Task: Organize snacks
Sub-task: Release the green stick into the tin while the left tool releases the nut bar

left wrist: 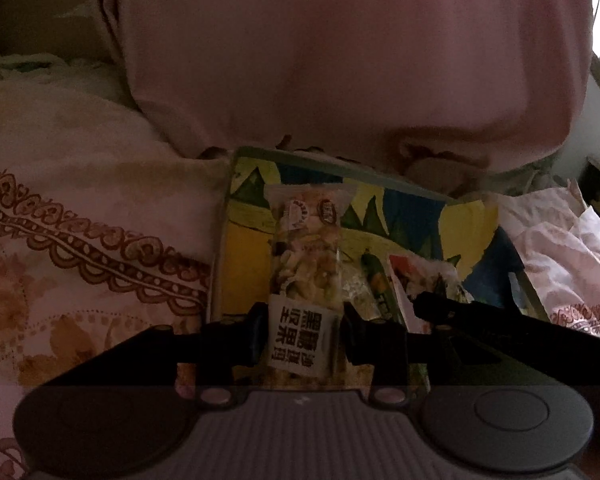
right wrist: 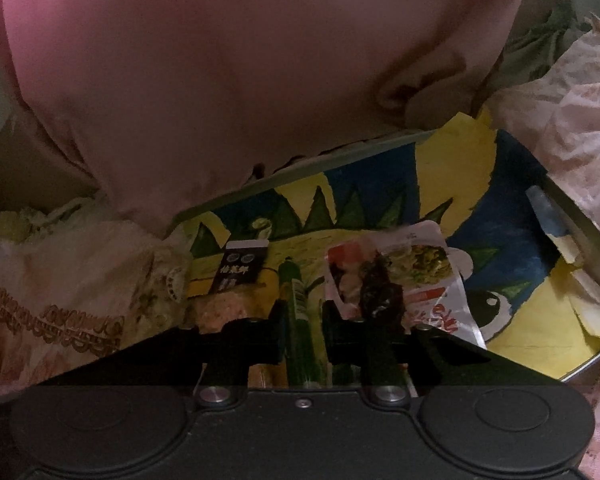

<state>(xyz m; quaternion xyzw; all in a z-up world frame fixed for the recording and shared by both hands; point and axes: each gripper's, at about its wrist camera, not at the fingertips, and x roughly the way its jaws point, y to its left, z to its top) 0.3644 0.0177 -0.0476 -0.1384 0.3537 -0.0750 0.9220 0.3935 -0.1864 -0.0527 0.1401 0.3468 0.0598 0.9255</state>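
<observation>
My left gripper (left wrist: 304, 330) is shut on a clear packet of mixed dried snacks (left wrist: 306, 248) with a white label, held over a tray lined with a yellow, blue and green painting (left wrist: 244, 272). To its right lie a green stick packet (left wrist: 374, 280) and a red-and-white pouch (left wrist: 420, 276). In the right wrist view my right gripper (right wrist: 302, 320) is shut on the green stick packet (right wrist: 296, 288), low over the painted tray (right wrist: 580, 236). The red-and-white pouch (right wrist: 400, 268) lies just right of it, and a dark-labelled packet (right wrist: 240, 268) just left.
A person in a pink garment (left wrist: 340, 60) (right wrist: 220, 60) leans close over the tray's far side. Patterned pink and brown bedding (left wrist: 80, 232) (right wrist: 52, 312) surrounds the tray. Crumpled pale fabric (right wrist: 560, 120) lies at the right.
</observation>
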